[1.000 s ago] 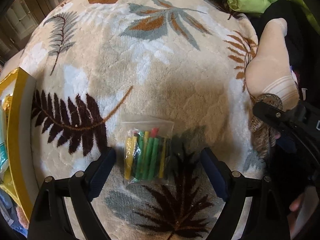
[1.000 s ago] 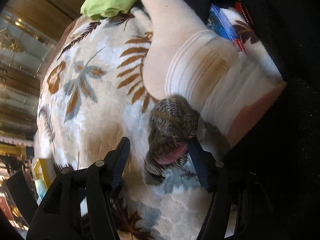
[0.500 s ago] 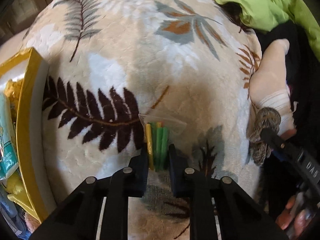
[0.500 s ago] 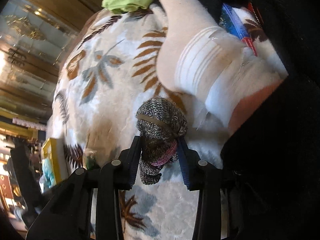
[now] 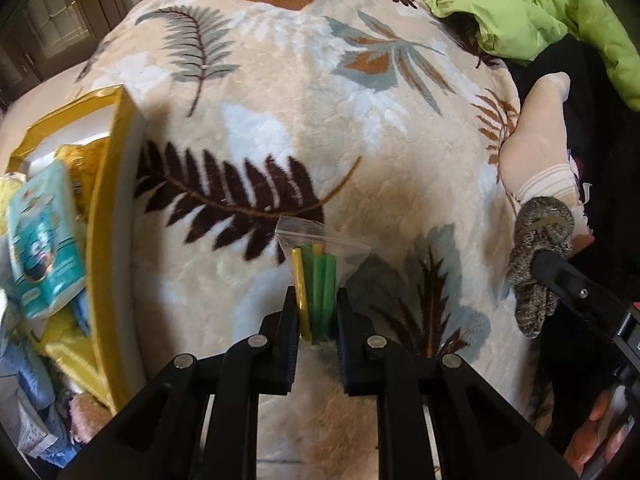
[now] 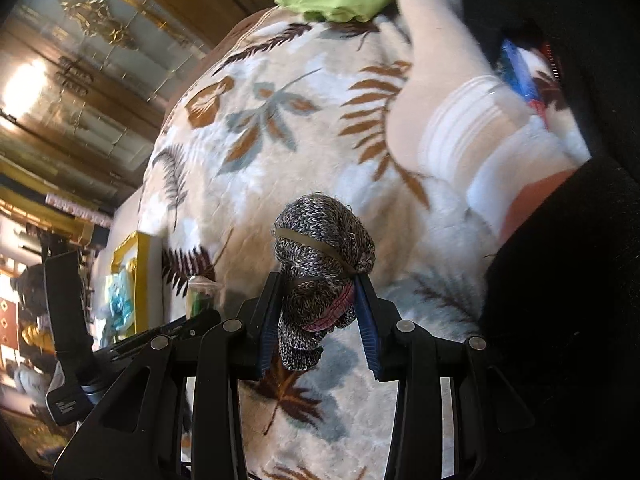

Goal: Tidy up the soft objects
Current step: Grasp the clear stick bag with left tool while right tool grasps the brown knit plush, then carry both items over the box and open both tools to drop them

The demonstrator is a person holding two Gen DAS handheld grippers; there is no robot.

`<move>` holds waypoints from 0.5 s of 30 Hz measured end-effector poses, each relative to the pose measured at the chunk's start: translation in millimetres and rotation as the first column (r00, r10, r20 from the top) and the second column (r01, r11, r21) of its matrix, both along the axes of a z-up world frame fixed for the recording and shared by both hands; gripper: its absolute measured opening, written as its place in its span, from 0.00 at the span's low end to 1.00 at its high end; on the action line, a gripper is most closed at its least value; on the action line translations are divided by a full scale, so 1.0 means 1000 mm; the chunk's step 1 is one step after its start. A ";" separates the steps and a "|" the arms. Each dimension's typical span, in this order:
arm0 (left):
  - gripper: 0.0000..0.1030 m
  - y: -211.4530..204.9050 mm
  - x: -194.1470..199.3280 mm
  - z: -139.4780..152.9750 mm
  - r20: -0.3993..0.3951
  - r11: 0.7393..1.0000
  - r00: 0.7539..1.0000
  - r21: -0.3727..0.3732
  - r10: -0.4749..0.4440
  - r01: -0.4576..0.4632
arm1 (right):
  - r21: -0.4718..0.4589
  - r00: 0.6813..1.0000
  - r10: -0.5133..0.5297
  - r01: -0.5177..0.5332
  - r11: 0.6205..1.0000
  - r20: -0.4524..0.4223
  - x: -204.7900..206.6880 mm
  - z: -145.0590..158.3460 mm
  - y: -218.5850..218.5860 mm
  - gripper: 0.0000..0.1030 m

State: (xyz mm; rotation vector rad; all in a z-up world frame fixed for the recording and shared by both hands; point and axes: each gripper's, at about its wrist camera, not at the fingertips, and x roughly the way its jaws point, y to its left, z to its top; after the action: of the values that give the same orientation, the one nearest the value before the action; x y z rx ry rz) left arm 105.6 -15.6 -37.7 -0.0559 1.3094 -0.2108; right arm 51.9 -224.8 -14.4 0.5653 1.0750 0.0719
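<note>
My left gripper [image 5: 317, 312] is shut on a clear plastic bag of green and yellow sticks [image 5: 318, 280] and holds it above the leaf-patterned blanket [image 5: 280, 120]. My right gripper [image 6: 320, 312] is shut on a grey knitted bundle [image 6: 320, 264] with a pink band, lifted off the blanket [image 6: 248, 128]; the bundle also shows in the left wrist view [image 5: 540, 256]. The bag shows small at the left of the right wrist view [image 6: 200, 296].
A yellow-rimmed box [image 5: 108, 216] with packets and cloths stands at the left edge; it also shows in the right wrist view [image 6: 136, 276]. A foot in a white sock [image 6: 440, 92] rests on the blanket at the right. A green jacket [image 5: 520, 4] lies at the far right.
Both grippers have closed, the left on the bag of sticks and the right on the knitted bundle, and both have lifted their loads off the blanket. The view has shifted toward the box.
</note>
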 end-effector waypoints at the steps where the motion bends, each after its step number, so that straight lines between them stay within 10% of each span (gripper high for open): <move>1: 0.14 0.003 -0.003 0.002 0.006 1.000 1.000 0.001 0.003 -0.003 | 0.002 1.000 0.006 -0.006 1.000 -0.002 0.000 -0.001 0.003 0.35; 15: 0.14 0.074 -0.028 0.064 0.110 0.997 0.991 -0.001 0.077 -0.077 | 0.001 0.979 0.205 -0.205 0.979 0.021 0.016 0.011 0.093 0.35</move>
State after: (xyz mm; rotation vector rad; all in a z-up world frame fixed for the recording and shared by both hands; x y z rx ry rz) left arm 77.3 58.0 25.9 -0.0909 1.1955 -0.1443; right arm 67.6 -132.3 -3.4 0.4543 1.1105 0.2595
